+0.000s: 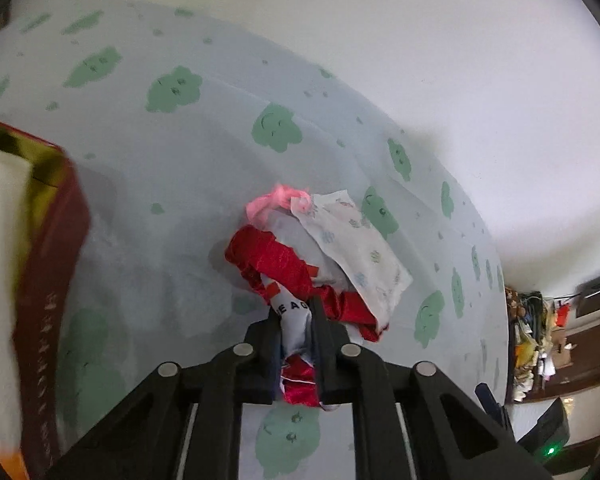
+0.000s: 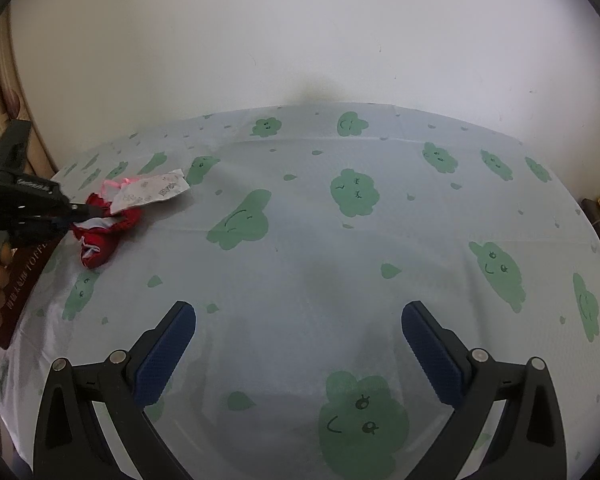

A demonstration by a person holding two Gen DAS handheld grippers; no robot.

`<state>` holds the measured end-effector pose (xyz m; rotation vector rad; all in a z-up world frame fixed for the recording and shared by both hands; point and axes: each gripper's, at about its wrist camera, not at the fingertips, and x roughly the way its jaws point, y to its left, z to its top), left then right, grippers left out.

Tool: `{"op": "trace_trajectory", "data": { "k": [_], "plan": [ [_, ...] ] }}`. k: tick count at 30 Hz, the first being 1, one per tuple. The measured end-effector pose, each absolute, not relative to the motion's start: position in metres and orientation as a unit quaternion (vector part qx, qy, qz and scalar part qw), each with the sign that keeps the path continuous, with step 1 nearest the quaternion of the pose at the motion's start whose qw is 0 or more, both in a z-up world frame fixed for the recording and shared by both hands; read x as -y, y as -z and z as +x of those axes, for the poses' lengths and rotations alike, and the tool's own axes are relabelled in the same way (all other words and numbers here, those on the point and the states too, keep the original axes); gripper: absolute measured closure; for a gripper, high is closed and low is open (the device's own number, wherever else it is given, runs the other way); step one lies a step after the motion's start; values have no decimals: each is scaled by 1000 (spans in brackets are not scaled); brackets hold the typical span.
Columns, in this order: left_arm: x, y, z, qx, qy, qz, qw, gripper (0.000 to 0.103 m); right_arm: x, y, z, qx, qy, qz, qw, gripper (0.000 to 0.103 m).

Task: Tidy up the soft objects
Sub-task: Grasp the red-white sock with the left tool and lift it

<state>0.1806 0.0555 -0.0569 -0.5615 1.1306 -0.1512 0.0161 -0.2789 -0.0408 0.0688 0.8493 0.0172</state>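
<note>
Red cloth bundle | pinched by left claw | right claw agape

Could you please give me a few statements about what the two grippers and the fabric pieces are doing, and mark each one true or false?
1. The left gripper is shut on the red and white cloth. True.
2. The right gripper holds a piece of fabric. False: its jaws stand wide apart with only the tablecloth showing between them.
3. A white printed cloth lies against the red and white cloth. True.
4. The tablecloth is plain white. False: it is pale with green smiling cloud shapes.
5. The dark red box sits to the right of the cloth pile in the left wrist view. False: it is at the left edge.
</note>
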Motion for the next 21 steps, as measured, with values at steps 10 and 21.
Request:
{"op": "trace_trajectory", "data": {
  "k": [10, 21],
  "plan": [
    [-50, 1, 99, -485, 119, -271, 823, 93, 279, 40, 16, -411, -9, 34, 911, 0],
    [-51, -9, 12, -500, 120, -272, 813, 93, 278, 40, 15, -412, -10, 32, 911, 0]
  ]
}}
